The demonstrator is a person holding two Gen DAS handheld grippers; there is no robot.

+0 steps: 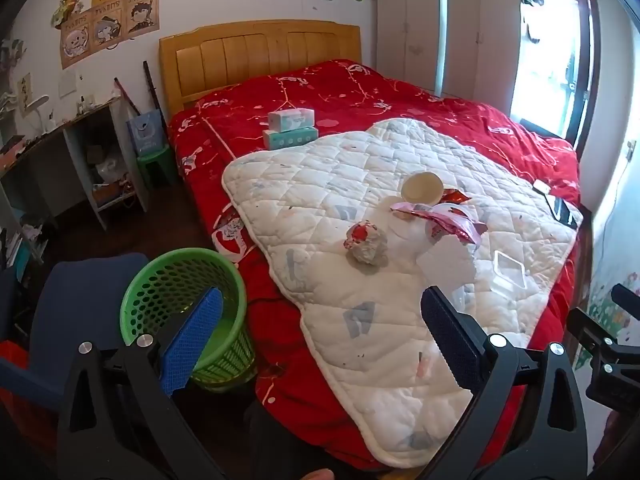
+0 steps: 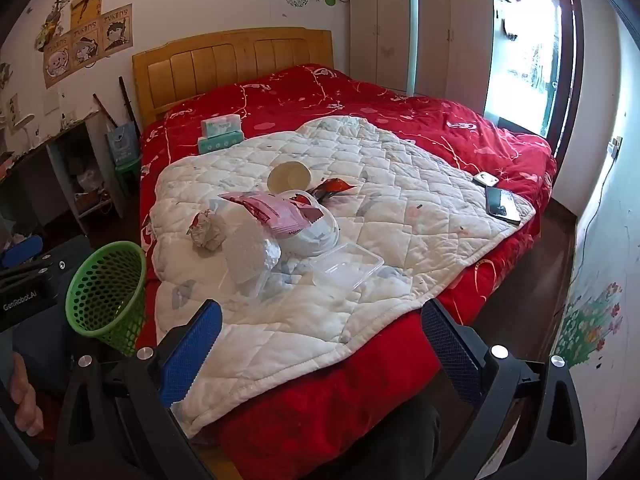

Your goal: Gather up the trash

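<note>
Trash lies on a white quilted pad [image 1: 360, 184] [image 2: 400, 208] on the red bed: a crumpled paper ball [image 1: 366, 243] [image 2: 208, 232], a paper cup [image 1: 422, 187] [image 2: 289, 176] on its side, pink and red wrappers [image 1: 440, 216] [image 2: 276, 210], a white bag [image 2: 250, 250] and a clear plastic tray [image 1: 509, 270] [image 2: 346, 266]. A green mesh basket [image 1: 180, 292] [image 2: 106, 292] stands on the floor at the bed's left. My left gripper [image 1: 320, 332] is open and empty above the bed's near edge. My right gripper [image 2: 320, 344] is open and empty, short of the pad.
Two tissue boxes [image 1: 291, 128] [image 2: 221, 133] sit near the wooden headboard. A phone [image 2: 502, 205] and a small white device [image 2: 485, 179] lie at the pad's right corner. A desk [image 1: 60, 160] stands left, a wardrobe [image 2: 420, 32] at the back.
</note>
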